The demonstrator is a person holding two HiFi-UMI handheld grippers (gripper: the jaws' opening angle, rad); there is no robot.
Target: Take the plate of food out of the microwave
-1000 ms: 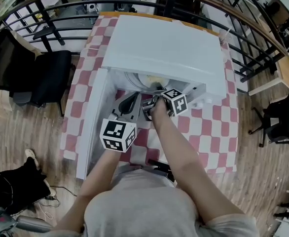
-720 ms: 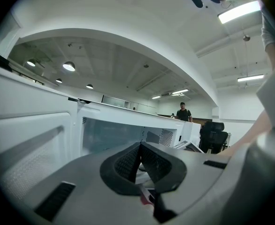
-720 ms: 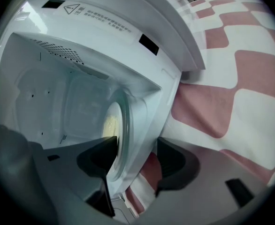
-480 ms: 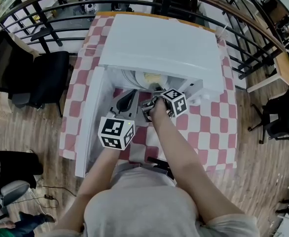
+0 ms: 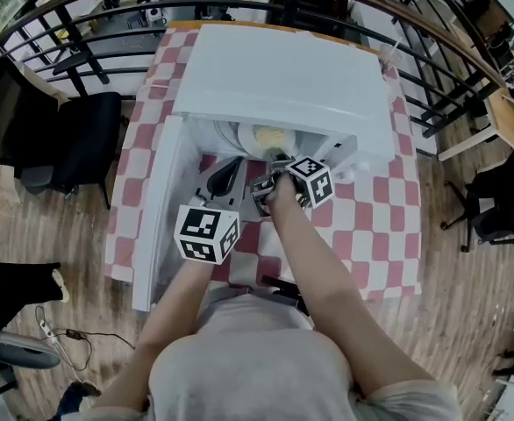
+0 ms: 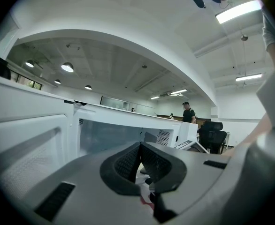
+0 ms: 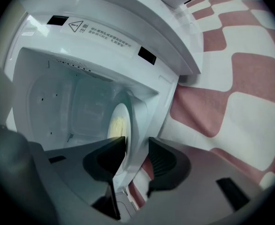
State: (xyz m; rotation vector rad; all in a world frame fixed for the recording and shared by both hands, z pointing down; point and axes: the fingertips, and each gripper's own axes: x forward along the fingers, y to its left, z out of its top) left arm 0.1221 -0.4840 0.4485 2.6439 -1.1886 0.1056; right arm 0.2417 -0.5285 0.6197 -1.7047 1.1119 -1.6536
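A white microwave [image 5: 283, 68] stands on the checked table with its door [image 5: 159, 217] swung open to the left. Inside lies a white plate [image 5: 270, 137] of pale yellow food [image 7: 116, 123]. My right gripper [image 5: 273, 167] reaches into the opening. Its jaws have just been closing and straddle the plate's near rim [image 7: 123, 139], the left one over it. A gap still shows at the right pad [image 7: 163, 161]. My left gripper [image 5: 231, 174] hangs beside the door's inner face, shut with nothing in it [image 6: 140, 156].
The red-and-white checked cloth [image 5: 380, 226] covers the table around the microwave. A black chair [image 5: 90, 139] stands at the table's left and another [image 5: 494, 213] at the right. Railings [image 5: 450, 86] run behind. A person [image 6: 188, 112] stands far off in the room.
Both grippers keep their places at the microwave's opening. Only things on the floor at the lower left have shifted.
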